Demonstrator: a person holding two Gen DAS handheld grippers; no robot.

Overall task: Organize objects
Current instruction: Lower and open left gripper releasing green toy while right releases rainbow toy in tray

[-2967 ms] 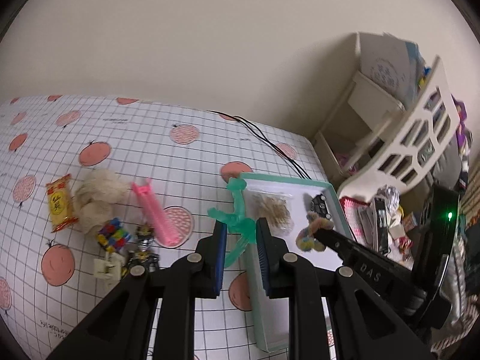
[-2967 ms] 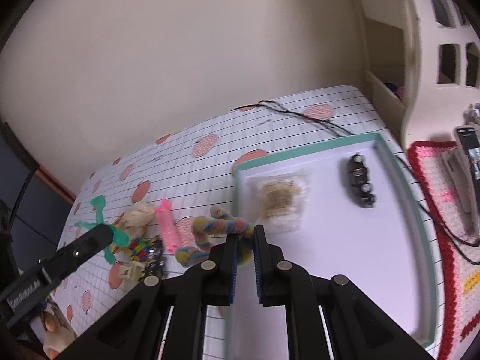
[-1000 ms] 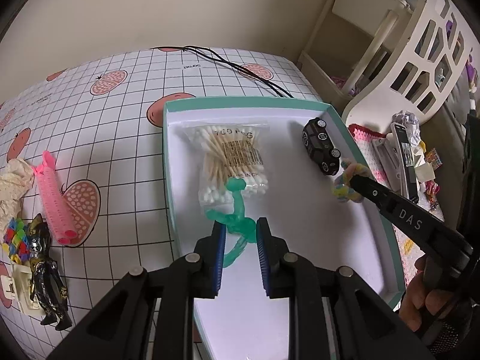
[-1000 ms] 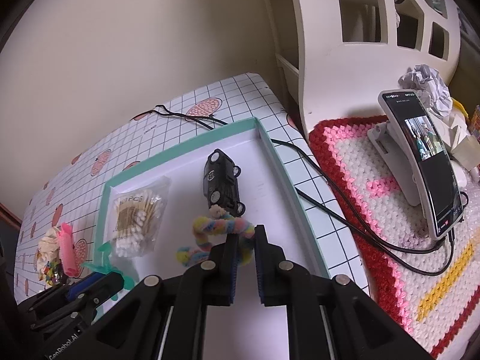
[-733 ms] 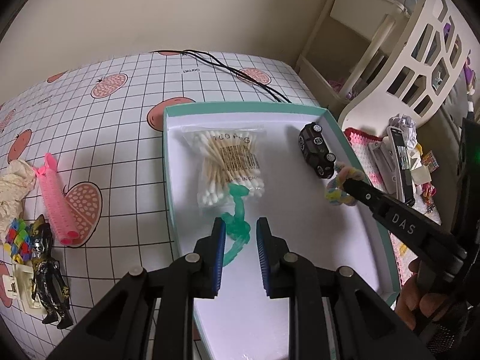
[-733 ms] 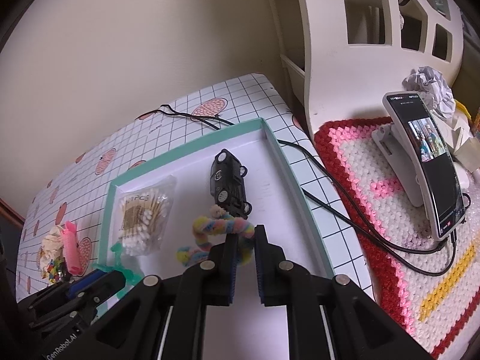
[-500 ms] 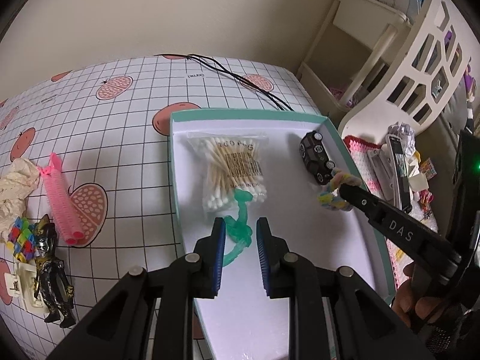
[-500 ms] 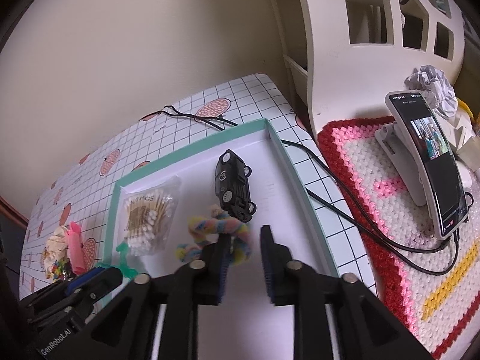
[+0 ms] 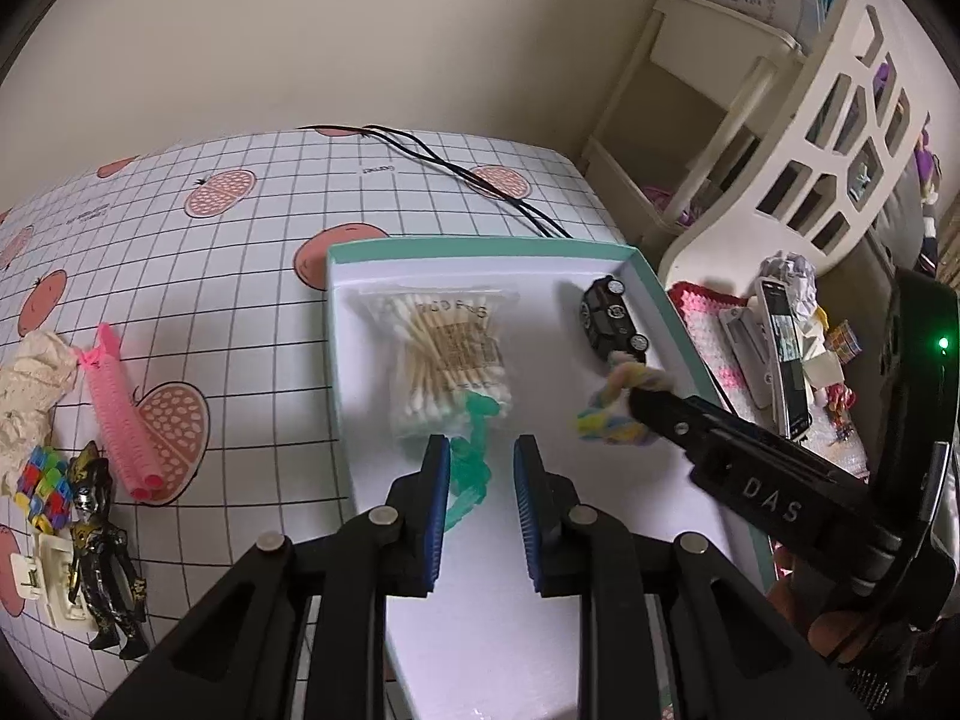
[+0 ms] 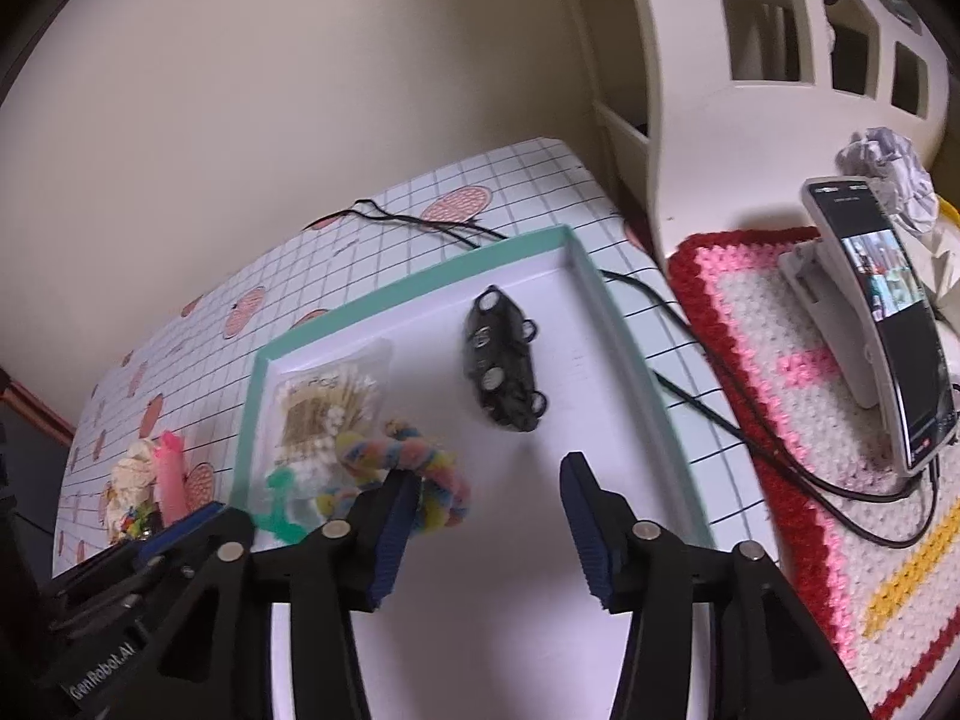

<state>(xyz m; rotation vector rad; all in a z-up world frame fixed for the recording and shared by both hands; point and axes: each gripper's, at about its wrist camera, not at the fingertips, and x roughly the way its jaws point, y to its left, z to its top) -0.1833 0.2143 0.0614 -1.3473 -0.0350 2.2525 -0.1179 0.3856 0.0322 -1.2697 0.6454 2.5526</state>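
Left gripper [image 9: 478, 468] pinching a green stretchy figure [image 9: 471, 459] over the teal tray [image 9: 480, 247], right gripper [image 10: 487, 483] jaws just spreading, rainbow fuzzy loop [image 10: 414, 468] lying against its left finger.

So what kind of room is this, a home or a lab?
Most likely a home, perhaps a child's room: a table under a fruit-print grid cloth with small toys, a white cut-out shelf against the wall, and a crocheted mat with a phone propped on a stand.

Home room, crocheted mat [image 10: 774, 372], toy-strewn tablecloth [image 9: 252, 276]
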